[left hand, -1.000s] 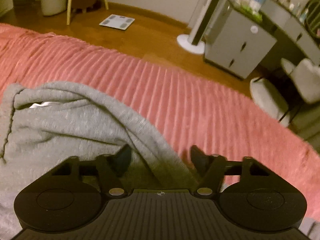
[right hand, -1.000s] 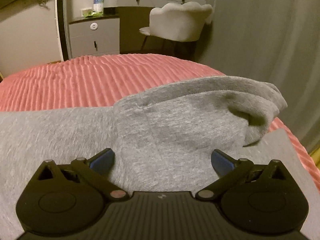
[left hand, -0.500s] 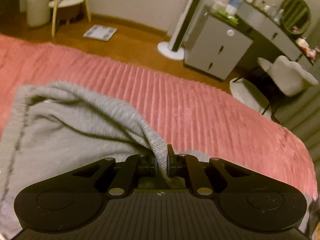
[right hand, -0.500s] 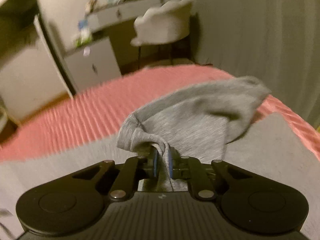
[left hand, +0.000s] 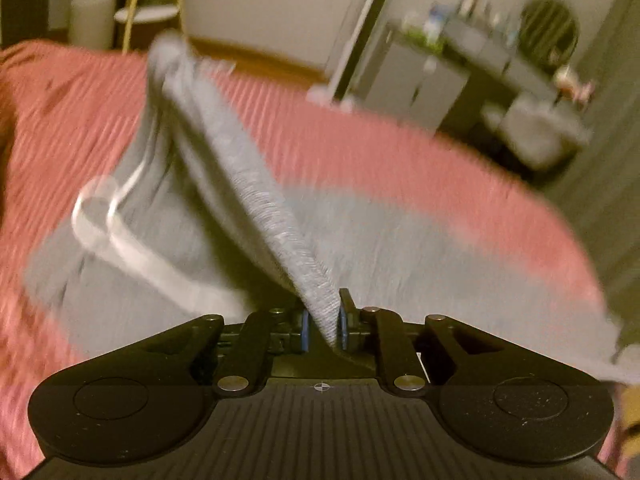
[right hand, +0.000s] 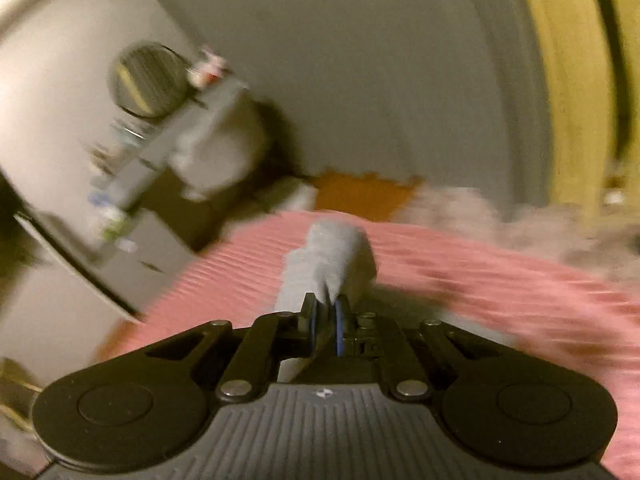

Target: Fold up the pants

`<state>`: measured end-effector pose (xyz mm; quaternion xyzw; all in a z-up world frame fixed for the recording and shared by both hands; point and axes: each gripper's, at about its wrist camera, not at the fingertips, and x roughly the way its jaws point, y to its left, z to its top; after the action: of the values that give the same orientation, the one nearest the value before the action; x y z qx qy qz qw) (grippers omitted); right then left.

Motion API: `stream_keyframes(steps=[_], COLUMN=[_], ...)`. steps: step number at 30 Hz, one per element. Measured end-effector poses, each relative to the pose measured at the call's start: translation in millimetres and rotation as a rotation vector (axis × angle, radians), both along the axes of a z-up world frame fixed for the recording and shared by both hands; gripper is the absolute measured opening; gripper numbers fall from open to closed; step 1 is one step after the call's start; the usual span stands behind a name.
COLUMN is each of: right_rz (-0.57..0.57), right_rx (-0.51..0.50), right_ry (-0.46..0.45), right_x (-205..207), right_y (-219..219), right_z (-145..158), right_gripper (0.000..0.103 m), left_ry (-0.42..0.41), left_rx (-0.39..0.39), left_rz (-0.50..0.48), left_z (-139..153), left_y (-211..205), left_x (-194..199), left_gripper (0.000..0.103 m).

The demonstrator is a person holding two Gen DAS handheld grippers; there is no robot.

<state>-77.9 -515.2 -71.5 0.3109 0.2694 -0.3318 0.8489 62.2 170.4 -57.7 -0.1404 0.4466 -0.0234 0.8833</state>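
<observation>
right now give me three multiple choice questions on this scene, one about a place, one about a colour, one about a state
1. Where does the lower part of the grey pants lie?
A. on the bed cover
B. on the wooden floor
C. on the desk

2. What colour is the ribbed bed cover?
A. blue
B. pink
C. white

3. How do the jaws of the left gripper stand?
A. wide open, nothing between them
B. shut on the pants fabric
C. shut on the white drawstring

Answers:
1. A, grey cloth spreads over the cover while a ridge of it rises to the jaws.
2. B, pink ribs show in both wrist views.
3. B, a grey fold is pinched between the blue pads; the right gripper pinches grey cloth too.
</observation>
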Motion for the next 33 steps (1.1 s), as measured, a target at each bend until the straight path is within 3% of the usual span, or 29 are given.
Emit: stream_keyframes(steps=[2,4,6,8,9,11,14,15,16,18,19,20,21,23,26,28,30,33], right_rz=[-0.021,-0.006,0.018,0.053,0.067,0.094,0.110,0.115,0.124,0.128,0.133,0.135,0.133,0.140,0.155,0.166,0.173,0.194], right_rx=[-0.007,0.085,0.148,0.151,0.139,0.119,0.132,0.129,0.121,0.106,0.104,0.106,0.108,0.109,0.084,0.067,0.063,0.085], right_ry=[0.136,0.117,0.086,0.102,0.111,0.124,0.130,0.134,0.145,0.162,0.165,0.170,0.172,0.167,0.156,0.152,0.148,0.154], right_x=[2.6,0.2,3.7,12.8,12.5,22.0,21.3,17.6,18.4,19.4,18.5,18.2,17.5,19.0,21.9,24.3,25.8,30.7], right_y=[-4.8,-6.6,-2.3,5.4,9.0,19.7,28.1,37.6,40.1,42.9,44.9,46.7,48.3,51.0,56.3,60.8,64.2,69.7], right_z=[-19.6,-33.8,-40.9,-43.0,-41.8,-42.2,-43.1,-45.2,-45.4,-44.9,-44.0,-44.7,-43.4,-41.0,-34.8,-32.4,-32.3,-37.3], right_gripper=[0.013,0.015,0.024,0.033,0.038,0.040,0.057,0.058,0.058,0.059,0.060,0.060,0.060,0.060,0.060,0.064,0.066,0.066], left_ry=[0.058,0.082,0.053,-0.002,-0.031,-0.039,-0.019,-0.018,-0.011,0.009,0.016,0.032,0.049,0.024,-0.134,-0.168,-0.127,0.004], left_rx=[0.114,0.216,0.215,0.165,0.150,0.179,0.221,0.212,0.191,0.134,0.106,0.092,0.080,0.051,0.075,0.031,0.029,0.087], left_rz=[-0.049,-0.034,0.030,0.095,0.122,0.175,0.220,0.228,0.234,0.245,0.256,0.263,0.261,0.255,0.254,0.260,0.280,0.287], left_z=[-25.6,-35.9,-31.6,-22.5,-19.5,-18.8,-29.7,-32.8,-34.6,-38.1,-40.4,-43.1,-43.0,-31.4,4.3,19.0,14.0,-26.4], left_y=[-7.4,-5.3,8.7,25.4,34.0,42.2,51.7,55.4,60.0,70.7,78.1,82.4,85.0,85.1,89.1,96.2,103.9,117.2], left_x=[-15.7,-20.3,-20.0,-14.4,-9.4,8.3,39.3,49.7,58.8,71.2,78.0,83.0,87.6,82.2,55.9,32.5,13.5,-0.7], left_gripper=[0.018,0.021,0.040,0.078,0.081,0.080,0.074,0.069,0.057,0.055,0.045,0.023,0.011,0.010,0.010,0.010,0.011,0.015])
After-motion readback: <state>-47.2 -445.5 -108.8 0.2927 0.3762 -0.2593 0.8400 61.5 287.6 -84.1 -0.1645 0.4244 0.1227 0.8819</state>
